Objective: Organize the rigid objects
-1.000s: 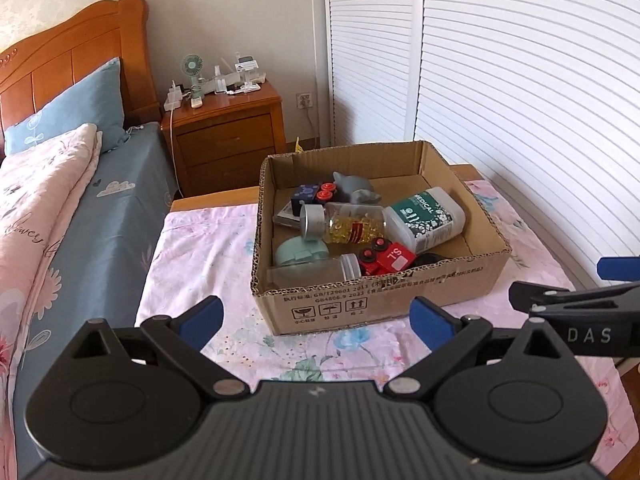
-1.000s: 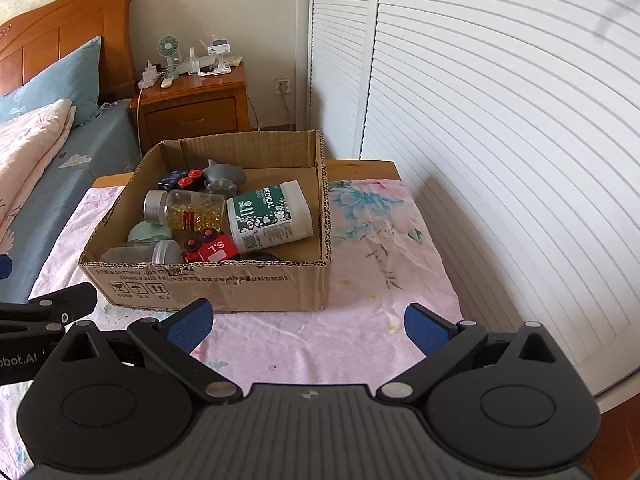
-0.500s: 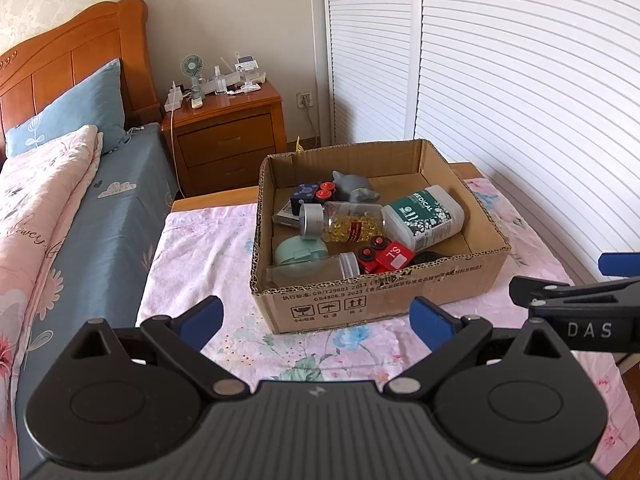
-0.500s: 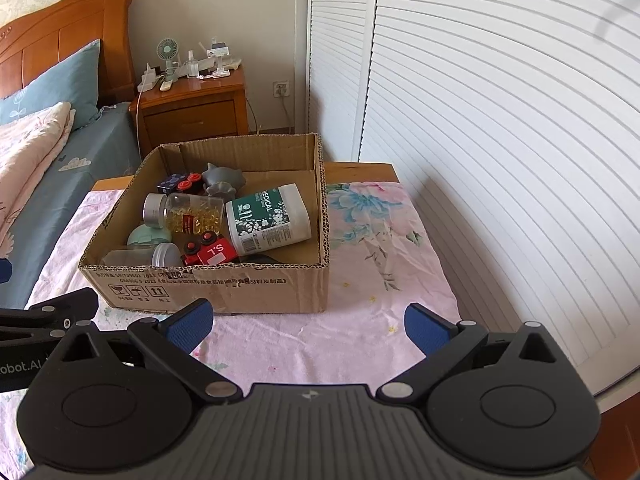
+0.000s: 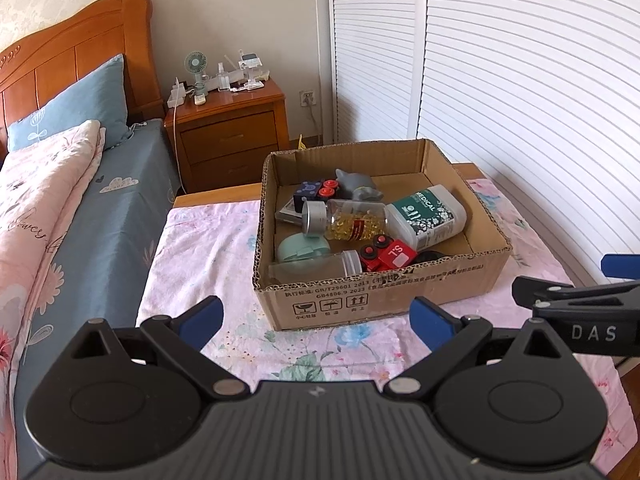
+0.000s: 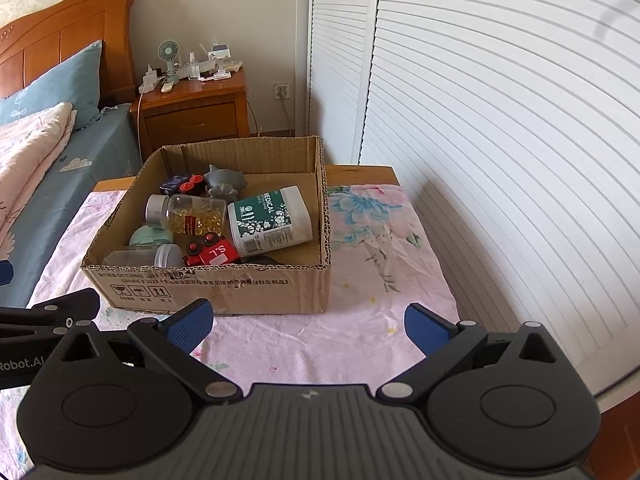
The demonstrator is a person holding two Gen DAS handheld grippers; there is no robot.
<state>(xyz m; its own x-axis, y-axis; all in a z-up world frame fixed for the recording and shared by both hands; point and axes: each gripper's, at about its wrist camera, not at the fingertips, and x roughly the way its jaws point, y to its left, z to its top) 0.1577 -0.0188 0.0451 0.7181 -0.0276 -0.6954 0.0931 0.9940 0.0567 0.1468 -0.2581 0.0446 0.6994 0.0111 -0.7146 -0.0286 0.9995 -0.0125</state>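
An open cardboard box (image 5: 384,300) (image 6: 224,286) stands on a table with a pink floral cloth. Inside lie a white bottle with a green label (image 5: 428,214) (image 6: 270,220), a clear bottle of yellow capsules (image 5: 348,222) (image 6: 188,214), a red toy car (image 5: 386,256) (image 6: 212,254), a mint round case (image 5: 302,248), a clear jar (image 5: 316,266), a grey toy (image 5: 356,184) and a dark block with red buttons (image 5: 316,192). My left gripper (image 5: 316,320) is open and empty, in front of the box. My right gripper (image 6: 306,322) is open and empty, near the box's front right corner.
A bed (image 5: 80,208) with a pink quilt and blue pillow lies left of the table. A wooden nightstand (image 5: 228,132) with a small fan stands behind. White louvred doors (image 5: 520,100) run along the right. The pink cloth (image 6: 380,280) is bare right of the box.
Both grippers have drifted slightly; the box sits a little higher in the right wrist view. The objects in the box have not moved.
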